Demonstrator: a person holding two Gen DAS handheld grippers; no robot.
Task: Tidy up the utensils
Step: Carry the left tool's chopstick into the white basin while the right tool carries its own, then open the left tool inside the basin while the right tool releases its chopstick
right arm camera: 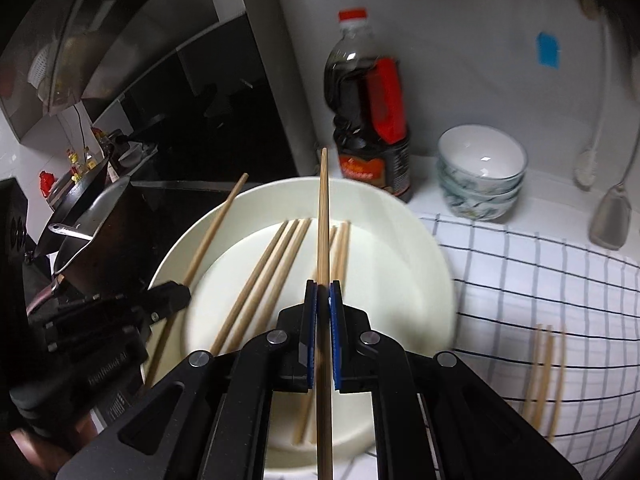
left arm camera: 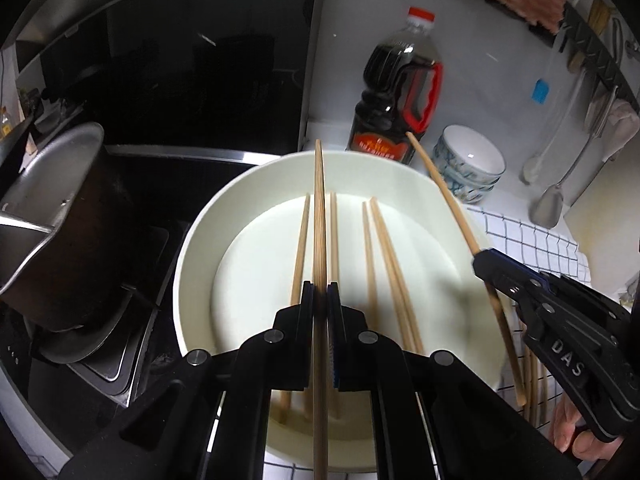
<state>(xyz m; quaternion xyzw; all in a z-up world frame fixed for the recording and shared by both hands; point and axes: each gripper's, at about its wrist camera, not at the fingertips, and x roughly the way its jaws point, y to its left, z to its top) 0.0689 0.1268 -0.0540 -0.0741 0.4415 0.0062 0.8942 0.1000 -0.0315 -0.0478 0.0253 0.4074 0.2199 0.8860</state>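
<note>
Transfer step: left gripper (left arm camera: 320, 296) and right gripper (right arm camera: 323, 294) each clamp 1 chopstick (left arm camera: 319, 216) above the white dish (left arm camera: 192, 248); next, carry to the checked cloth (right arm camera: 540, 280) at 3 o'clock

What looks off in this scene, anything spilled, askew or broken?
Nothing spilled or broken. Loose chopsticks lie fanned in the white dish instead of bundled, and a few more sit apart on the checked cloth. Each gripper is shut on a single chopstick.
</note>
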